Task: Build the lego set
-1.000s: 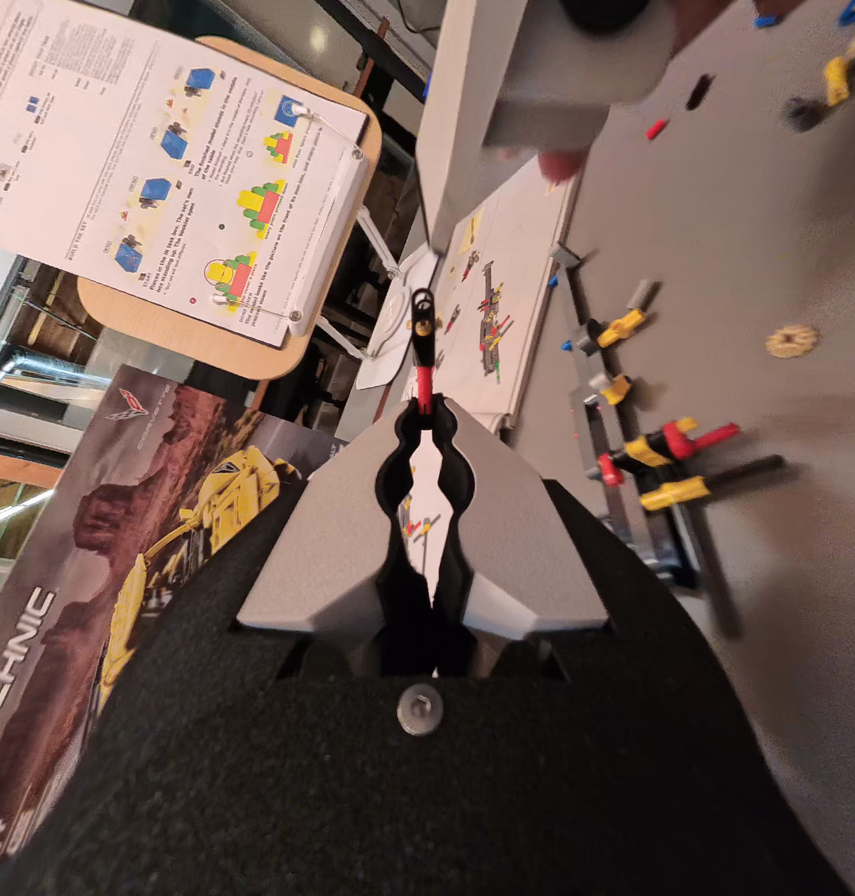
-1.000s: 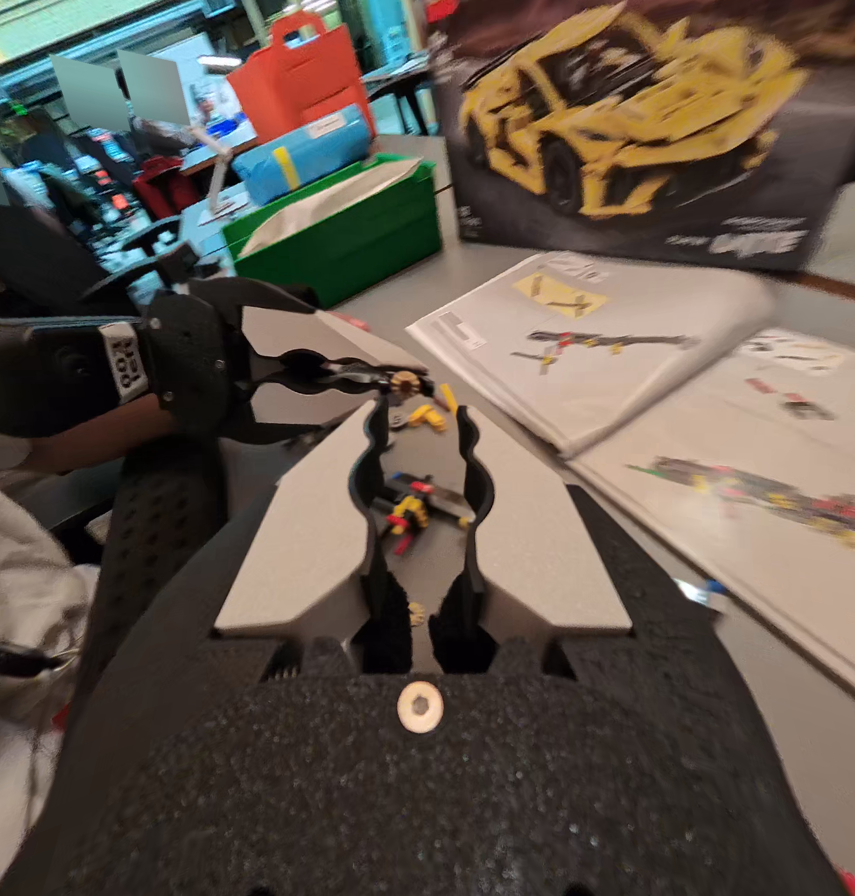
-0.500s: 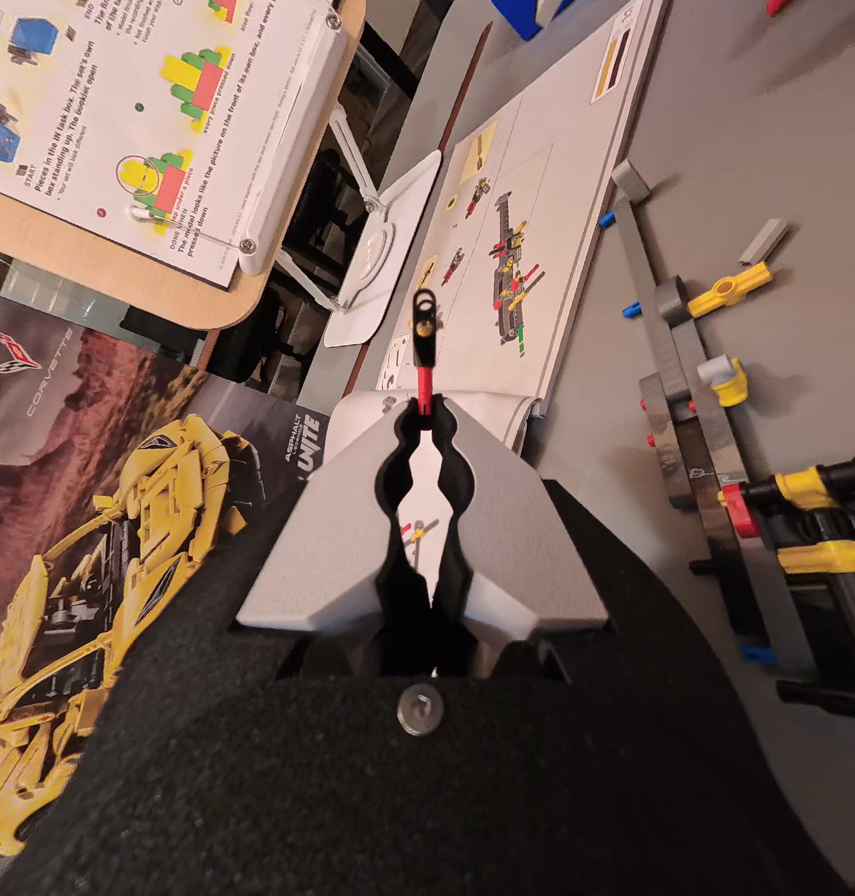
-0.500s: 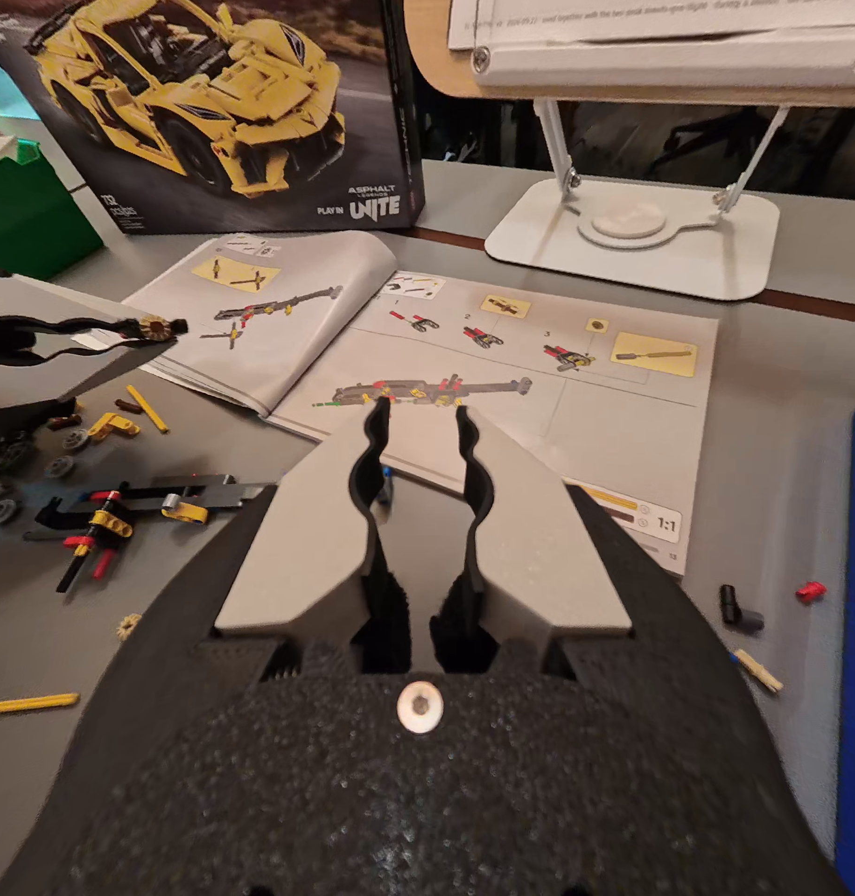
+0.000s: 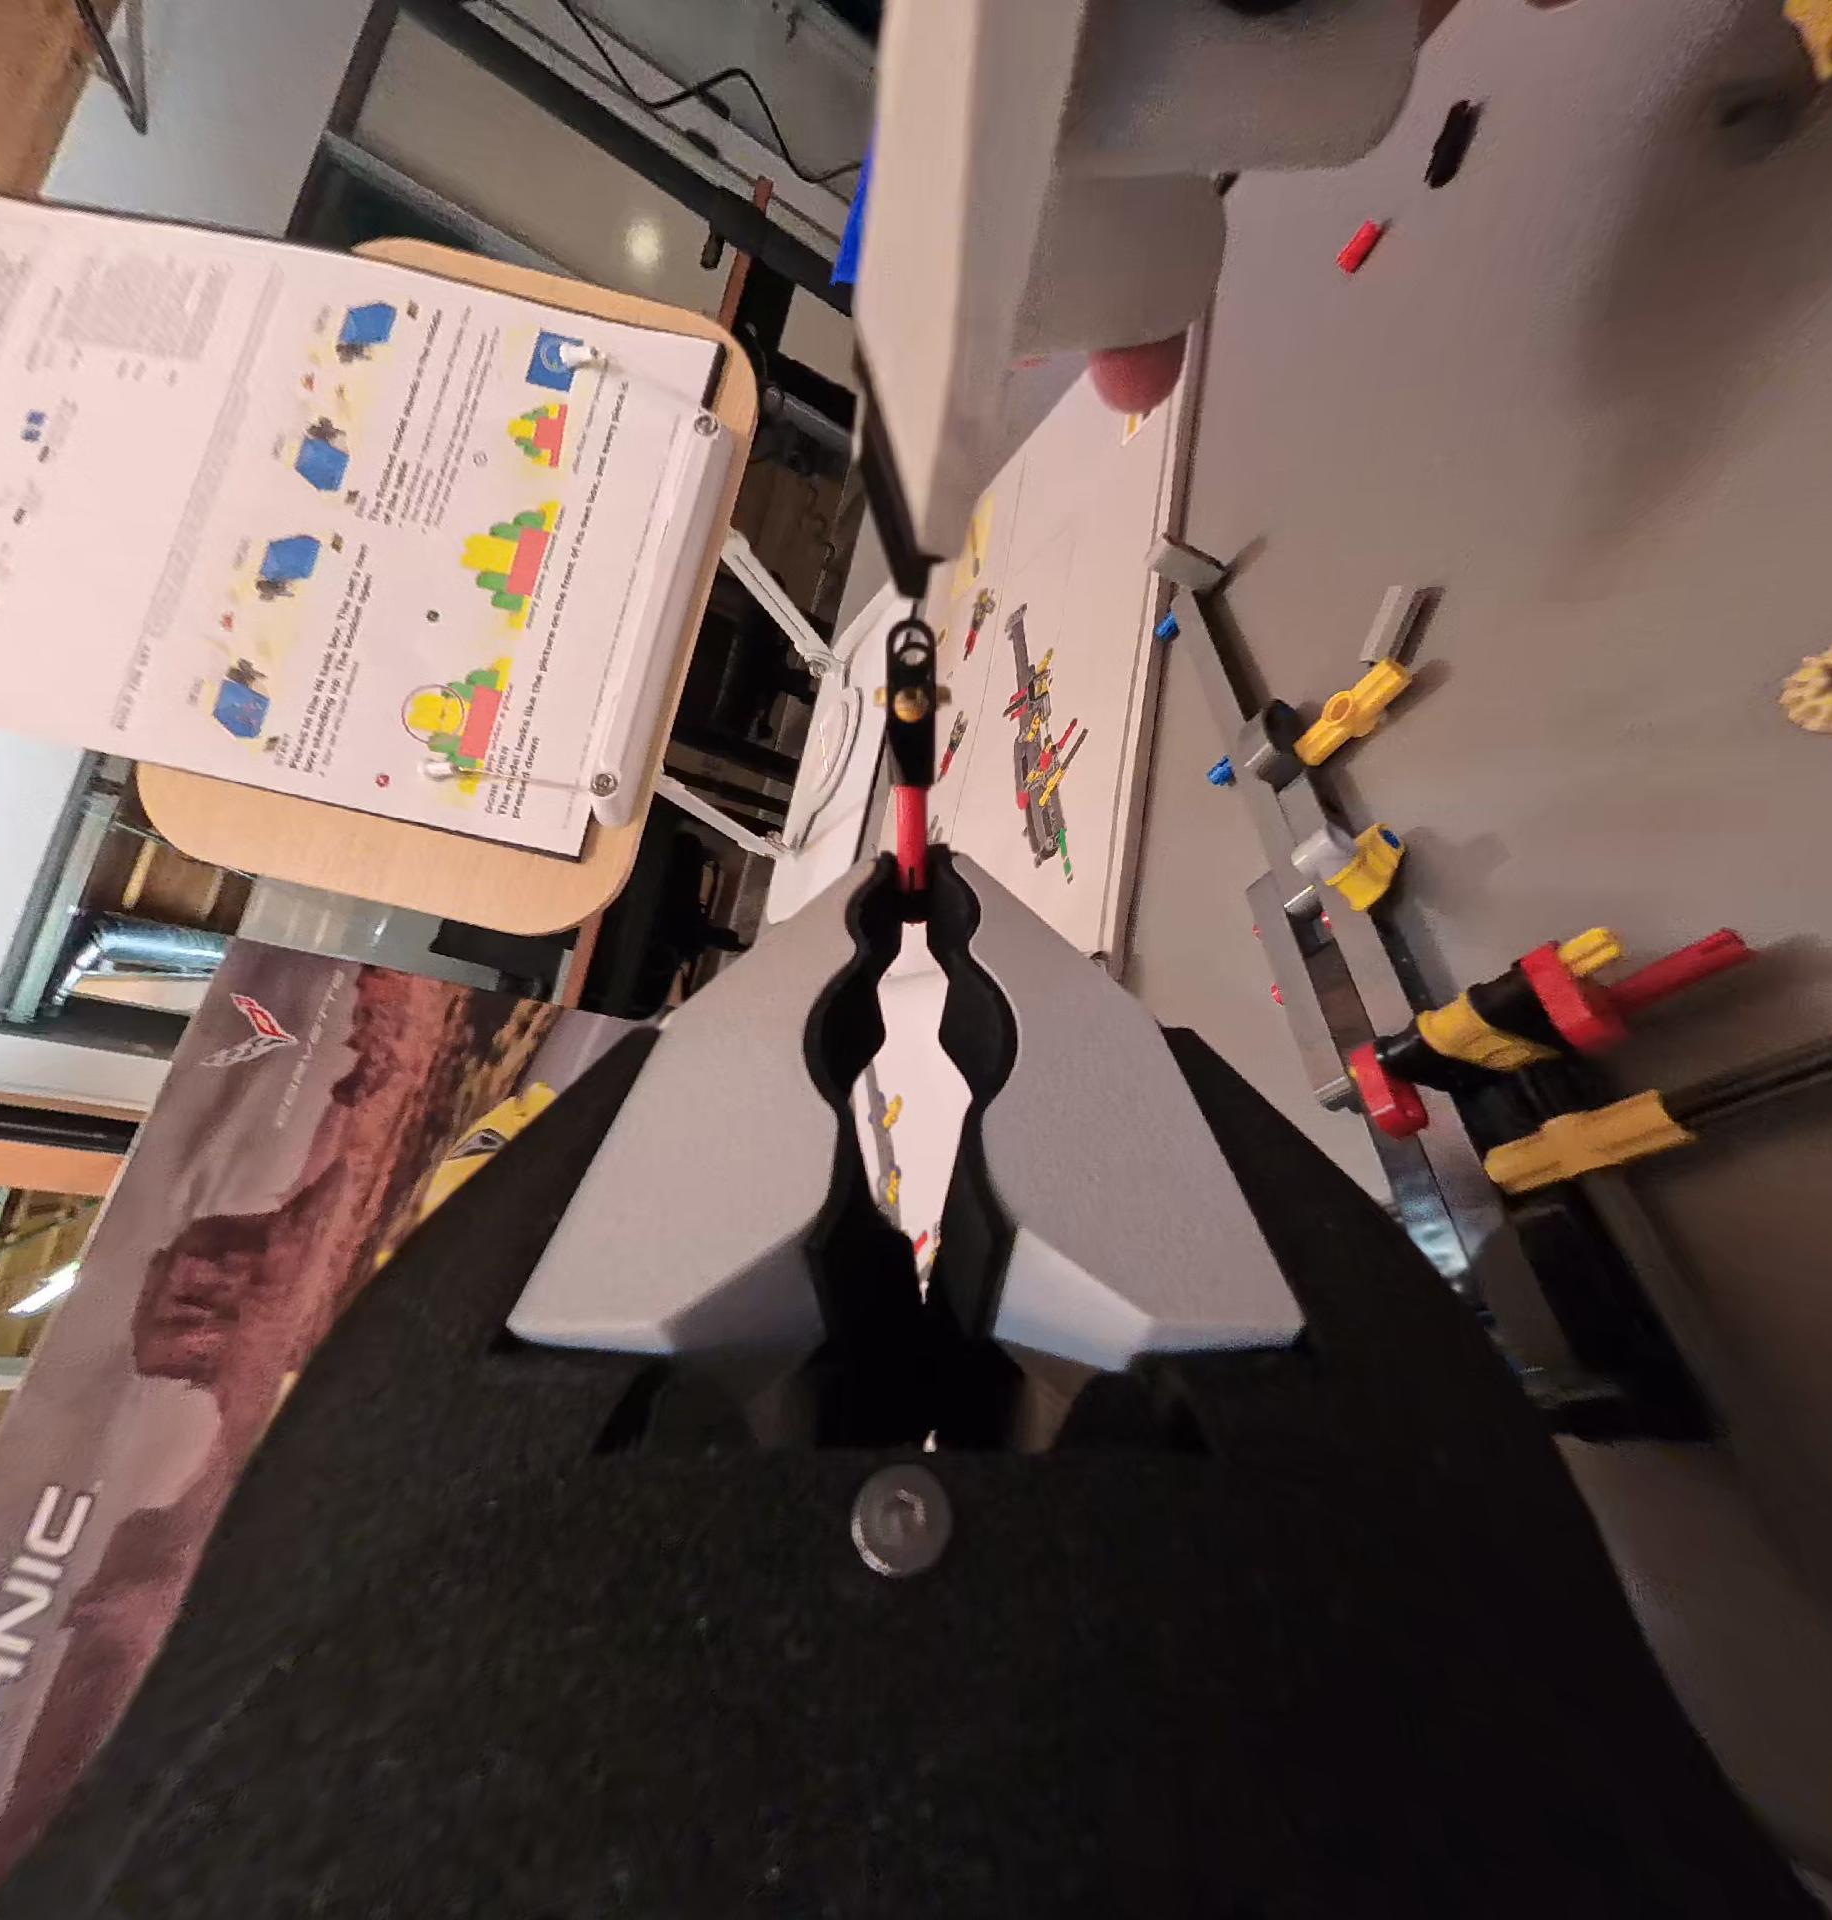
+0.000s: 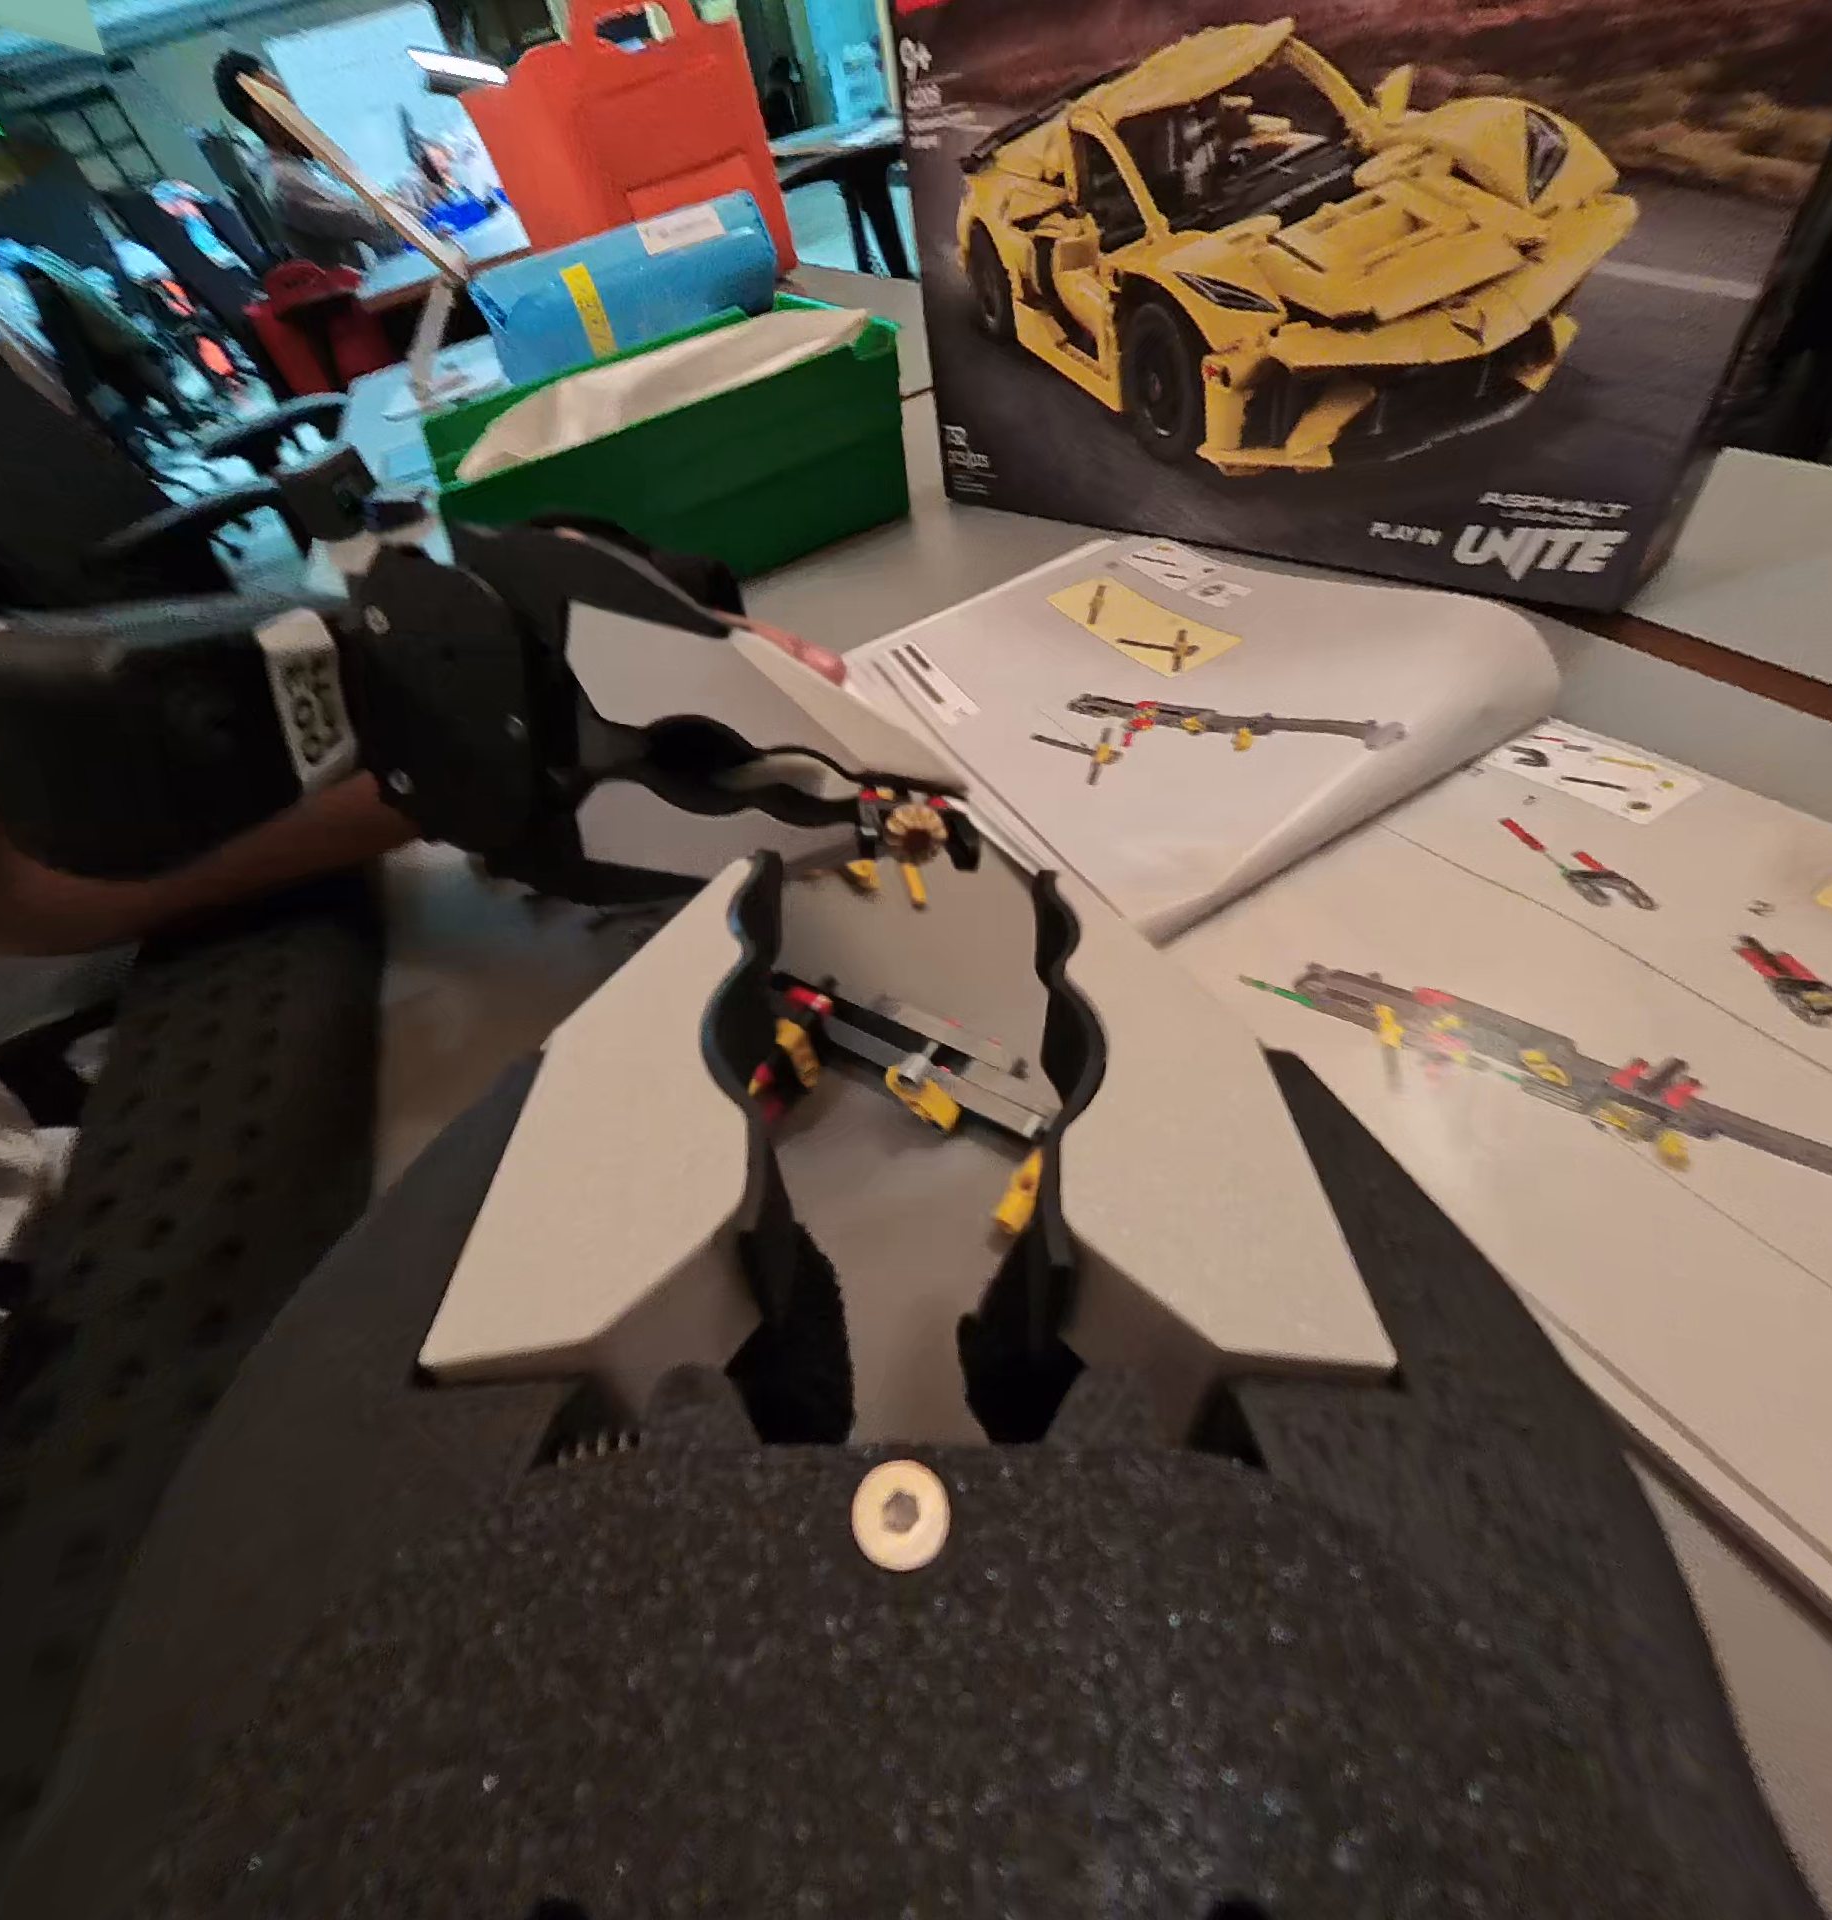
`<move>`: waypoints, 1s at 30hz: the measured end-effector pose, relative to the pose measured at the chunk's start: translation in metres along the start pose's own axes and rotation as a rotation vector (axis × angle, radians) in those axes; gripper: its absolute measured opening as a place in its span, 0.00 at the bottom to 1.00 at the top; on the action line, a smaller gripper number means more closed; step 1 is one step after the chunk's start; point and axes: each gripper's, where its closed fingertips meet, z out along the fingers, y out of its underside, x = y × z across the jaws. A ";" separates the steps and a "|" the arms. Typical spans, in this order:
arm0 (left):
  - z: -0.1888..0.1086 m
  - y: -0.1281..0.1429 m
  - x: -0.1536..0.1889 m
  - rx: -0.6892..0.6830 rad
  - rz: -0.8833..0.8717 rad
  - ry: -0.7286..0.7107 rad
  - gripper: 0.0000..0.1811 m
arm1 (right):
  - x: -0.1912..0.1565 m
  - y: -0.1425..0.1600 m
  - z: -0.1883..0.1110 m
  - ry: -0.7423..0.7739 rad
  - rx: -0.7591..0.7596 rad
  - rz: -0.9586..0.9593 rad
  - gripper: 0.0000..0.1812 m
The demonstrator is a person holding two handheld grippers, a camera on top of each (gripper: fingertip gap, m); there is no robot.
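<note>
Grey desk [image 6: 1722,1507] fills the workspace, with an office of chairs and bins blurred behind it. Held above it is the piece in play: a small subassembly [image 5: 910,717], a red axle carrying a black link with a tan gear on it. The left gripper [image 5: 910,883] has its fingers closed down to a sliver on the red axle's near end, so the link juts out past the tips. In the right wrist view the same piece [image 6: 912,826] hangs just beyond the right gripper [image 6: 901,883], whose fingers stand wide apart and hold nothing.

The main risk, as I judge it, is that the hold is only on the very end of a thin round axle: a sideways push from the right gripper could spin or lever it out, or slide the gear off. Motion blur suggests both tools are moving, which makes alignment harder.

Below on the desk lies the long grey beam assembly [image 6: 922,1060] with yellow and red connectors. To its right the open instruction booklet [image 6: 1307,727] lies flat, and behind that stands the set's box [image 6: 1359,312] showing a yellow car. Loose pieces are scattered nearby, including a tan gear [image 5: 1831,686]. A green bin [image 6: 683,457] sits far left.
</note>
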 end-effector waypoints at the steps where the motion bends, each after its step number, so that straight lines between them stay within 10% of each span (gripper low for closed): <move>1: -0.002 -0.002 0.001 0.005 0.015 -0.005 0.01 | -0.004 -0.002 0.002 -0.022 0.004 0.020 0.27; 16: -0.013 -0.021 0.010 0.065 0.080 0.002 0.01 | -0.020 0.016 0.003 -0.037 -0.092 0.005 0.13; 30: -0.029 -0.006 0.030 0.013 -0.443 0.331 0.11 | -0.007 0.062 -0.032 0.264 -0.339 0.020 0.13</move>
